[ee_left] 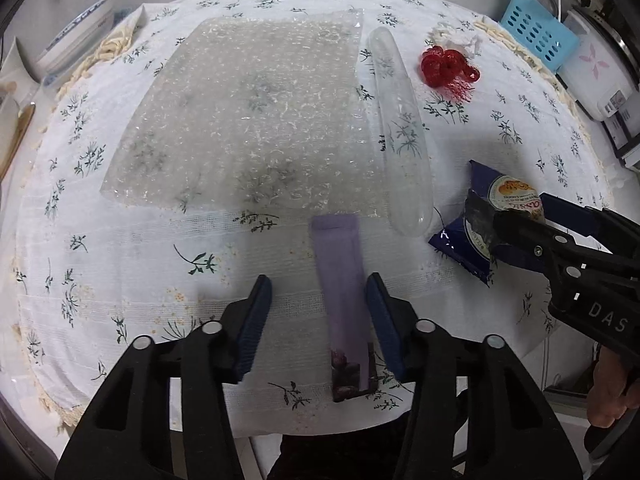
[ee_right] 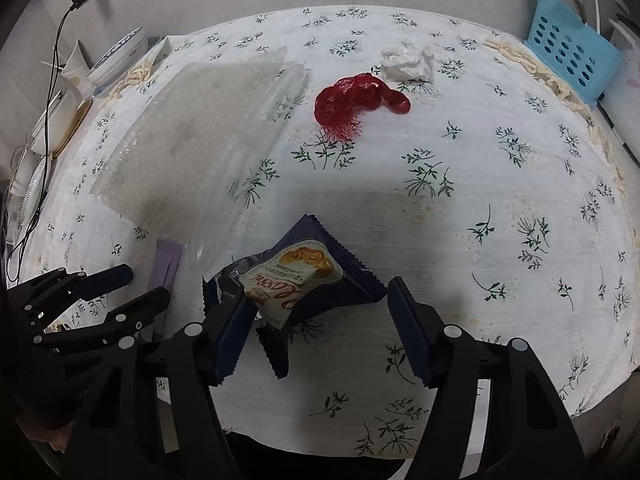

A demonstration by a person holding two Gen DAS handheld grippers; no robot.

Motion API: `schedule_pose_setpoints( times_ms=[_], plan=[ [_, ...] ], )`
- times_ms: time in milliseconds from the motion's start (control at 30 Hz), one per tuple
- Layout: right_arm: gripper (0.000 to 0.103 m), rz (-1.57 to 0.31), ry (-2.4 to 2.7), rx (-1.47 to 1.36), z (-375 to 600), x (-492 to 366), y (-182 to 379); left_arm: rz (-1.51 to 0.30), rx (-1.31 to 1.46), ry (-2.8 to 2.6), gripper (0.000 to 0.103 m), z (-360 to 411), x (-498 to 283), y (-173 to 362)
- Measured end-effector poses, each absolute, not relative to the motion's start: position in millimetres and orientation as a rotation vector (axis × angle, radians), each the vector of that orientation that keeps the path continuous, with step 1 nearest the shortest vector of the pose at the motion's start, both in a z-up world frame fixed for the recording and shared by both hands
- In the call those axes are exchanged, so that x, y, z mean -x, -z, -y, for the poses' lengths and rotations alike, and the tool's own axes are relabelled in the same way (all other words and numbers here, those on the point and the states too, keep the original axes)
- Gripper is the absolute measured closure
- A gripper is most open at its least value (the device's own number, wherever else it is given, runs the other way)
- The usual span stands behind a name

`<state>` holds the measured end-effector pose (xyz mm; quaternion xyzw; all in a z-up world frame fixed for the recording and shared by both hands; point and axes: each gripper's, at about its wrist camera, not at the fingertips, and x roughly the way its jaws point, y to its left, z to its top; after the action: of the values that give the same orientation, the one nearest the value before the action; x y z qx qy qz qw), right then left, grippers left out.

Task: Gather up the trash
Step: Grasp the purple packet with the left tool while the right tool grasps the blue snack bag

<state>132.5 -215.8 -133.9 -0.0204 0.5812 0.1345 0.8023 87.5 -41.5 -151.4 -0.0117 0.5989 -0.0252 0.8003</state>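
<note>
White cloth printed with small green sprigs covers the desk (ee_left: 120,248), and the trash lies spread across it. The left gripper (ee_left: 318,300) points down at a lilac wrapper (ee_left: 340,276); its fingers (ee_left: 256,320) stand part-way apart on either side of the strip, the right one just beside its edge, the left one clear of it, so nothing is clamped. The right gripper (ee_right: 320,320) straddles a dark blue cookie packet (ee_right: 304,276) with a cream label; its left finger touches the packet's crumpled end while the right finger (ee_right: 412,332) stands apart from it, so the fingers are half spread and not pressing from both sides. Beyond the lilac wrapper lies a sheet of bubble wrap (ee_left: 248,120), with a long clear plastic sleeve (ee_left: 400,136) along its right edge. Further back sit a wad of red mesh netting (ee_right: 356,100) and a crumpled white tissue (ee_right: 408,62) just behind it. A blue perforated basket (ee_right: 568,48) stands at the far right edge.
</note>
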Motion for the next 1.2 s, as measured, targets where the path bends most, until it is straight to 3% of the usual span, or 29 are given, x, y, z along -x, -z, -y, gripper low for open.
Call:
schedule_pose_setpoints(
  times_ms=[200,433,1200],
  plan=[
    [0.062,-1.264,-0.302,0.05,210.6,-132.7,138.4,-1.295,0.014,0.051,0.08,39.1,-87.7,150.8],
    [0.077,-1.26,-0.282,0.022,216.4,-132.3,139.5,-1.301,0.036,0.044,0.088,32.5,-86.5,149.7],
    [0.08,-1.191,-0.261,-0.016,233.6,-120.7,111.8,-1.244,0.059,0.055,0.09,21.3,-73.4,126.4]
  ],
)
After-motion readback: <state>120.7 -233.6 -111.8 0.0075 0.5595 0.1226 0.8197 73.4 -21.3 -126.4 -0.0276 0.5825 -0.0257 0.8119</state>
